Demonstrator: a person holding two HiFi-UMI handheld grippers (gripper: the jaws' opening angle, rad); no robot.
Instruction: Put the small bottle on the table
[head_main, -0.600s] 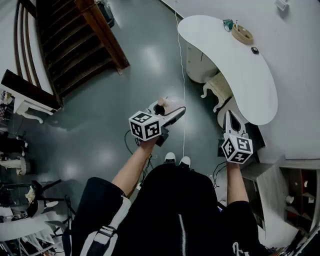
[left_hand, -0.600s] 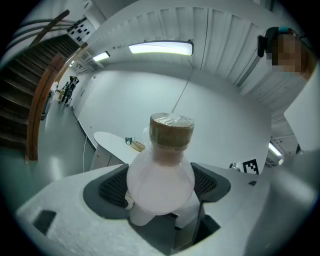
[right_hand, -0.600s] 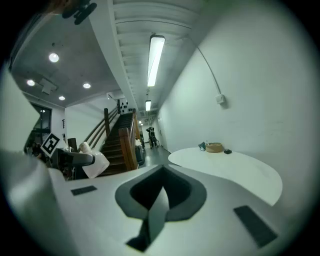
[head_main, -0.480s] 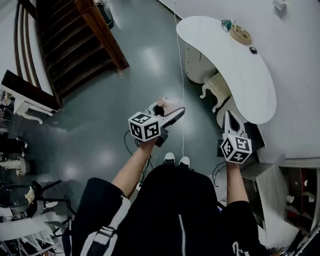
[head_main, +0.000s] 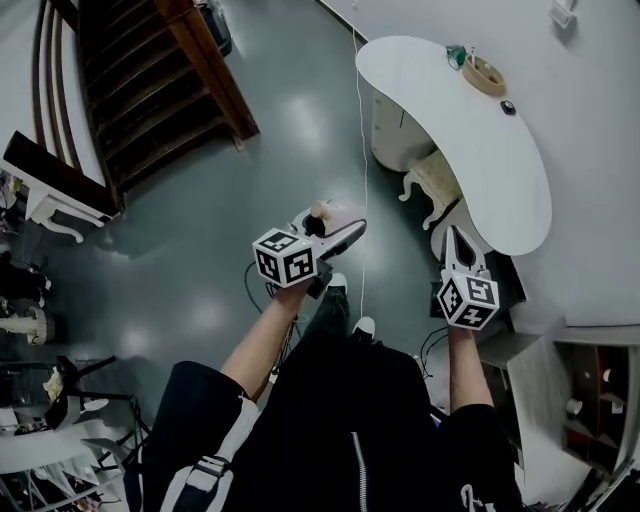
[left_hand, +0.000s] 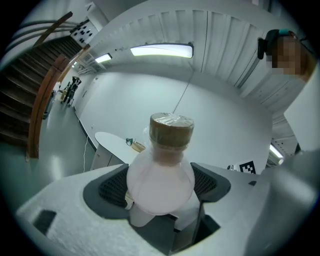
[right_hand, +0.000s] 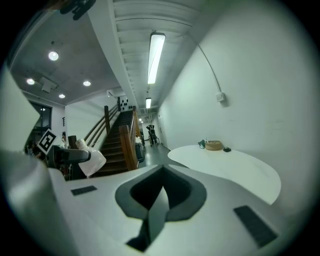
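A small round bottle (left_hand: 161, 180) of pale pink with a tan cork-like cap sits between the dark pads of my left gripper (left_hand: 162, 187), which is shut on its belly. In the head view that left gripper (head_main: 335, 222) is held over the floor, the bottle (head_main: 322, 212) poking up from it. The white curved table (head_main: 470, 140) lies ahead to the right. My right gripper (head_main: 459, 240) is shut and empty, close to the table's near edge; its jaws meet in the right gripper view (right_hand: 161, 187), where the table (right_hand: 235, 167) stretches to the right.
A small basket (head_main: 485, 73), a teal item (head_main: 457, 52) and a dark little object (head_main: 508, 107) rest at the table's far end. A wooden staircase (head_main: 150, 80) rises at the left. A thin cable (head_main: 362, 150) runs across the grey floor. Clutter stands at the left edge.
Both grippers have drifted slightly down and left in the head view as the person steps forward. The bottle stays in the left gripper.
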